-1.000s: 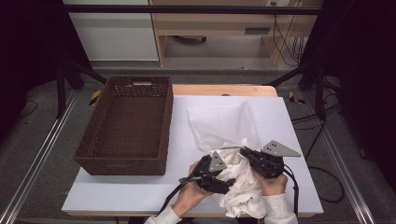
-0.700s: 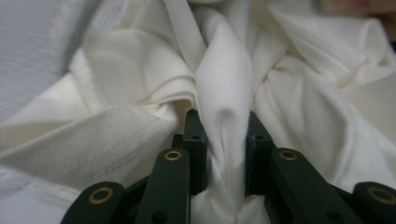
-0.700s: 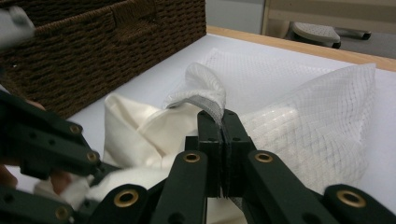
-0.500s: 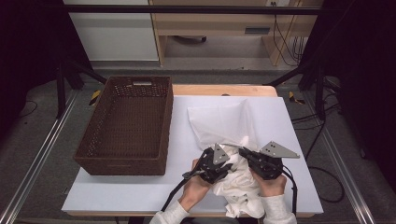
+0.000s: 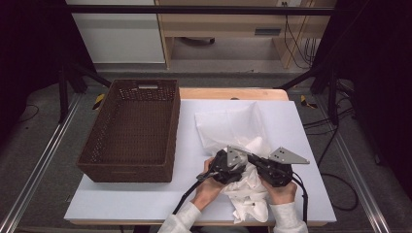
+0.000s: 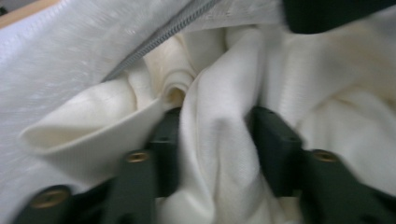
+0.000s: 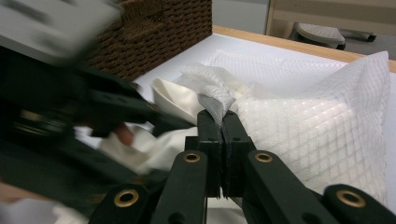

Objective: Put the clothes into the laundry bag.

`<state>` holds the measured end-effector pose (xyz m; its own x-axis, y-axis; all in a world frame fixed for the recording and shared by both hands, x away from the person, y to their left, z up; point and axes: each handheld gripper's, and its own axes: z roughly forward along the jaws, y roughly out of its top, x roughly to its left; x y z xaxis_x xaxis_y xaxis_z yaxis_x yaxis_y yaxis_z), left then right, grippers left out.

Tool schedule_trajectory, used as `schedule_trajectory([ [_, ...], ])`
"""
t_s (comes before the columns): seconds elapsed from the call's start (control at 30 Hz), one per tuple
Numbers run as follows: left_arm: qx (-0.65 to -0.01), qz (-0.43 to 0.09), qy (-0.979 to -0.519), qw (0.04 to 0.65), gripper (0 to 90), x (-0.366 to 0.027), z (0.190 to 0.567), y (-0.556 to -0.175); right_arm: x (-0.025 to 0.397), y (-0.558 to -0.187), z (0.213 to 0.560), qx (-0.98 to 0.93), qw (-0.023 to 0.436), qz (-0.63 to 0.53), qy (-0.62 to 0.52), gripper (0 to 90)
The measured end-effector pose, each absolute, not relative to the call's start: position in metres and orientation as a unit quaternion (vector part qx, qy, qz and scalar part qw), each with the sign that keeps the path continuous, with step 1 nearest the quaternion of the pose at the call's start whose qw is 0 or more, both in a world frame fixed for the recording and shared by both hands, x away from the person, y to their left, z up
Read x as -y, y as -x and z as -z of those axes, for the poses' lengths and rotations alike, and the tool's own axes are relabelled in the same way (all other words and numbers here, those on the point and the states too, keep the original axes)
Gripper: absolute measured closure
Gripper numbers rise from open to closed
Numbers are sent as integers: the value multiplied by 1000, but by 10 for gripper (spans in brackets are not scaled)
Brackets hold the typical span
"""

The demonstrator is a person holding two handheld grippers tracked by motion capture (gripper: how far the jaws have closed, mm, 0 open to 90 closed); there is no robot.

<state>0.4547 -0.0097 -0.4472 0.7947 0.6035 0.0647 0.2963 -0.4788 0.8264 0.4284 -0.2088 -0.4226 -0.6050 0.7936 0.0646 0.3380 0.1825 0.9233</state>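
Note:
A white mesh bag (image 5: 232, 125) lies mid-table, and a cream garment (image 5: 248, 195) is bunched at its near end. My left gripper (image 5: 242, 162) presses into that bunch. In the left gripper view, my left gripper (image 6: 217, 140) has a thick fold of the cream garment (image 6: 327, 107) pinched between its jaws, just under the bag's grey zipper (image 6: 154, 39). My right gripper (image 5: 253, 159) meets it from the right. In the right gripper view, my right gripper (image 7: 219, 116) is shut on the gathered edge of the mesh bag (image 7: 303, 126), with the garment (image 7: 173, 100) to its left.
A brown wicker basket (image 5: 172, 141) stands with nothing in it on the left half of the white table (image 5: 145, 199). Its corner (image 7: 154, 28) rises behind the blurred left gripper (image 7: 70, 107). A wooden strip edges the table's far side.
My left gripper has moved forward and to the right with the garment, up against the bag's near edge. The right gripper has held still on the bag.

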Motion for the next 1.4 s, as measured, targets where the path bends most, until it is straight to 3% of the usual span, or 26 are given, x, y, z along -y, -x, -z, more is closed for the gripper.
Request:
schedule_trajectory([
  [0.13,-290,-195,-823,448,313,-24,434,-450,207,-429,422,-737,225,-508,-385,891],
  [0.3,-322,-175,-821,437,273,-34,444,-474,204,-430,422,-738,226,-507,-383,891],
  [0.33,-322,-163,-823,438,297,-32,448,-478,204,-430,422,-739,225,-507,-382,891],
  [0.47,-290,-139,-823,468,681,-25,454,-473,204,-430,422,-739,225,-506,-382,891],
  [0.53,-268,-138,-827,474,825,-21,451,-464,205,-431,422,-738,224,-509,-382,891],
  [0.8,-217,-159,-830,488,840,-4,430,-434,196,-426,411,-735,209,-537,-358,892],
  [1.07,-287,-225,-843,395,832,36,459,-488,201,-424,409,-735,207,-539,-356,892],
  [1.17,-293,-199,-837,418,781,33,458,-489,204,-426,413,-736,214,-527,-366,892],
  [1.4,-265,-160,-835,456,350,-5,433,-458,213,-428,417,-729,220,-522,-384,891],
])
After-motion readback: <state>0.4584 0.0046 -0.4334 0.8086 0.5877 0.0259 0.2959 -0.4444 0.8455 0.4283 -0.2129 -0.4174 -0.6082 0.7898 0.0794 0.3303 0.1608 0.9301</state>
